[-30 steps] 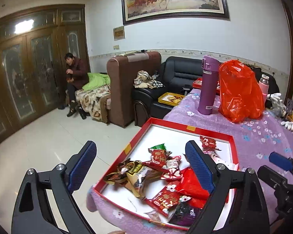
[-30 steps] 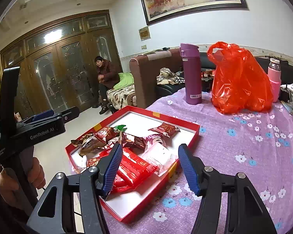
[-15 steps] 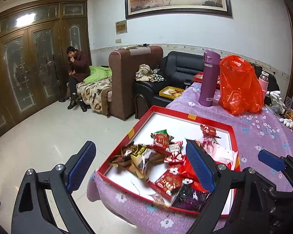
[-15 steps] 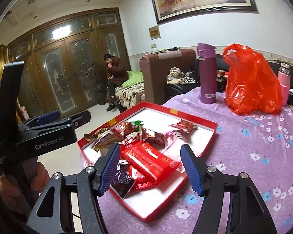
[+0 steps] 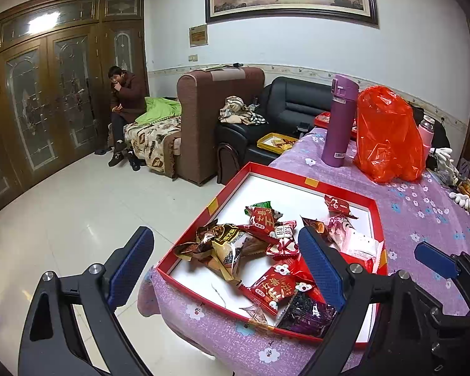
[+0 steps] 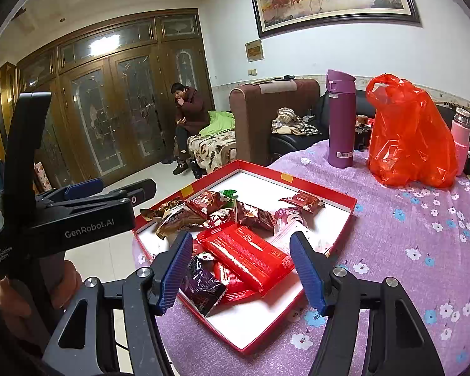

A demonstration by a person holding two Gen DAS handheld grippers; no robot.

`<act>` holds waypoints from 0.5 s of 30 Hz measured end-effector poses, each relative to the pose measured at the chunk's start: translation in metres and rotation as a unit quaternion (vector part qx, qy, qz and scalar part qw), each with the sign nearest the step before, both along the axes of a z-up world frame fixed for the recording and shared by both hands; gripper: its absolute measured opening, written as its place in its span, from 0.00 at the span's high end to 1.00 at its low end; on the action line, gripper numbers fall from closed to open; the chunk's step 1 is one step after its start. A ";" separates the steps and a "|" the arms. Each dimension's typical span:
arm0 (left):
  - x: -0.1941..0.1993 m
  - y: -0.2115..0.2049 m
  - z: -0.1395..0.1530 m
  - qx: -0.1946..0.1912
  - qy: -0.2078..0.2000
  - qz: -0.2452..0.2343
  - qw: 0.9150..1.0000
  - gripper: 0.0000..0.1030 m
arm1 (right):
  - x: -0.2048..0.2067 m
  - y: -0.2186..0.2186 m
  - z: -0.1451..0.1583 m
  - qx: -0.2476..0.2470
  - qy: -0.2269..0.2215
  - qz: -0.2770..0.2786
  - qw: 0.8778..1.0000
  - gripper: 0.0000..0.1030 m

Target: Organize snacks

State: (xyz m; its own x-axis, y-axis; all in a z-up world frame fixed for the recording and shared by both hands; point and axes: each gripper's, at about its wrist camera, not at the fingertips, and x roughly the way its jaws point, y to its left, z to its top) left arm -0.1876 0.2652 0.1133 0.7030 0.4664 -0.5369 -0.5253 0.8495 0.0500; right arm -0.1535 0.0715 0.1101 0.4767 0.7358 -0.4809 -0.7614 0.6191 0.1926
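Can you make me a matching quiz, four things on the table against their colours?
Things:
1. thermos
2. plastic bag
3. small bottle
4. snack tray

Colours:
A. pink
B. red rim, white inside
C. purple
D. orange-red

Pairs: 1-C, 2-D, 3-A, 4-B

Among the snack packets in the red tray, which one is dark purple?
The dark purple packet at the tray's near corner, beside the long red packet. The other packets are red, brown, pink or green.
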 end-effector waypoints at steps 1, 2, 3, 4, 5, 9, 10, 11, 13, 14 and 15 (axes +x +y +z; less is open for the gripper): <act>0.000 0.000 0.000 0.000 0.000 0.000 1.000 0.08 | 0.000 0.000 0.000 -0.001 -0.001 0.000 1.000 0.36; 0.001 0.000 0.000 0.000 0.001 -0.001 1.000 0.08 | 0.000 0.001 0.000 -0.001 -0.001 0.000 1.000 0.36; 0.001 0.000 0.000 0.001 0.001 -0.003 1.000 0.08 | 0.000 0.001 0.000 -0.001 0.000 0.000 1.000 0.36; 0.001 0.000 -0.001 0.001 0.001 -0.004 1.000 0.08 | 0.000 0.000 0.000 -0.001 0.000 0.000 1.000 0.36; 0.001 -0.001 -0.001 0.002 0.000 -0.005 1.000 0.08 | 0.000 0.000 0.000 -0.001 0.001 0.000 1.000 0.36; 0.002 -0.006 0.000 0.008 -0.007 -0.014 1.000 0.08 | 0.004 0.001 -0.003 0.000 0.006 -0.004 1.000 0.35; 0.002 -0.008 0.000 0.009 -0.009 -0.016 1.000 0.08 | 0.006 0.000 -0.003 0.002 0.010 -0.005 1.000 0.35; 0.002 -0.009 0.001 0.008 -0.012 -0.018 1.000 0.08 | 0.009 -0.002 -0.004 0.005 0.016 -0.006 1.000 0.35; 0.002 -0.011 0.002 0.009 -0.019 -0.022 1.000 0.08 | 0.015 -0.006 -0.006 0.012 0.028 -0.012 0.999 0.35; 0.002 -0.012 0.003 0.009 -0.019 -0.024 0.999 0.08 | 0.019 -0.008 -0.007 0.015 0.037 -0.015 0.999 0.35; 0.003 -0.013 0.003 0.009 -0.018 -0.025 0.999 0.08 | 0.021 -0.010 -0.008 0.018 0.043 -0.017 0.999 0.35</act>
